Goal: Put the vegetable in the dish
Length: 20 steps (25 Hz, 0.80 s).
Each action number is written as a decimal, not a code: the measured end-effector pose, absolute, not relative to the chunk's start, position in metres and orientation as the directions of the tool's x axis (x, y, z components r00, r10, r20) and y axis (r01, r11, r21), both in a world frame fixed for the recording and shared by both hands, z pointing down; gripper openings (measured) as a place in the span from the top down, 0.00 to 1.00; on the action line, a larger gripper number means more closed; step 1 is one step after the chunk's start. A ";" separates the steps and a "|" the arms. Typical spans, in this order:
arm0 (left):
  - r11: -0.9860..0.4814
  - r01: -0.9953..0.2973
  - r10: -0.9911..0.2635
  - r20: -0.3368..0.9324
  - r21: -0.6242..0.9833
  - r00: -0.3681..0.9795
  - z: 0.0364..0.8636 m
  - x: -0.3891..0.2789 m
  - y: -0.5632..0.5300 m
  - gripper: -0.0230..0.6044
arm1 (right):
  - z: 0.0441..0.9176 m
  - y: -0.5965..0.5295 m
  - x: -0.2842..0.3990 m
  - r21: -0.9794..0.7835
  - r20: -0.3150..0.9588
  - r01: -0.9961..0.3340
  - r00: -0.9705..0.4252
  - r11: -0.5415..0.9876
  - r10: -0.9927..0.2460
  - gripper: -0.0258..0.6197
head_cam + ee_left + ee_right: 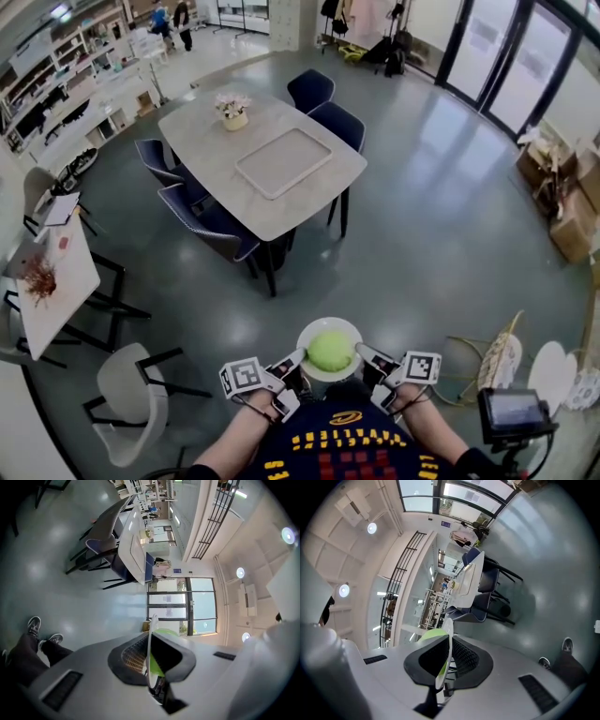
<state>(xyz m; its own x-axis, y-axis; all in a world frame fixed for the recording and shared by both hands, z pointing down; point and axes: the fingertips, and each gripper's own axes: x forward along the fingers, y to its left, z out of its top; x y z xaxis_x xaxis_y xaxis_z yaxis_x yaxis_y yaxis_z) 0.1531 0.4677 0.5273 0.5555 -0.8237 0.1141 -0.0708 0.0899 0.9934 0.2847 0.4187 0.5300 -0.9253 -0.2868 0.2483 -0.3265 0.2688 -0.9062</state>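
**Vegetable in the dish, dish carried by its rim**

From where I stand, the round green vegetable [330,351] already sits in the white dish [312,331]. The dish is held in the air close to the person's body, above the grey floor [422,234].

The left gripper [298,359] pinches the rim on one side and the right gripper [364,354] pinches the opposite side. Each gripper view shows that gripper's jaws pressed onto the thin rim edge, with green showing behind it.

The desk [208,141] with the tray [283,162] is well apart, so I'd guess the job now is a steady carry.

- Both hands want to stay at one height, because a round vegetable would probably roll on a tilted dish.
- Neither hand should pull outward or twist, since a glazed rim could slip from the jaws.
- Both sides should go down together.
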 end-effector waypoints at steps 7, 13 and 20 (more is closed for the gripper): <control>0.150 -0.096 -0.823 0.178 0.984 0.539 0.545 0.126 0.445 0.94 | 0.535 0.391 0.250 -0.929 0.219 -0.280 -0.944 0.243 -0.249 0.93; 0.156 -0.096 -0.845 0.183 0.983 0.502 0.539 0.112 0.401 0.94 | 0.533 0.342 0.233 -0.922 0.206 -0.260 -0.957 0.287 -0.203 0.93; 0.162 -0.110 -0.860 0.195 0.981 0.473 0.536 0.115 0.331 0.94 | 0.534 0.267 0.238 -0.918 0.218 -0.264 -0.959 0.298 -0.179 0.93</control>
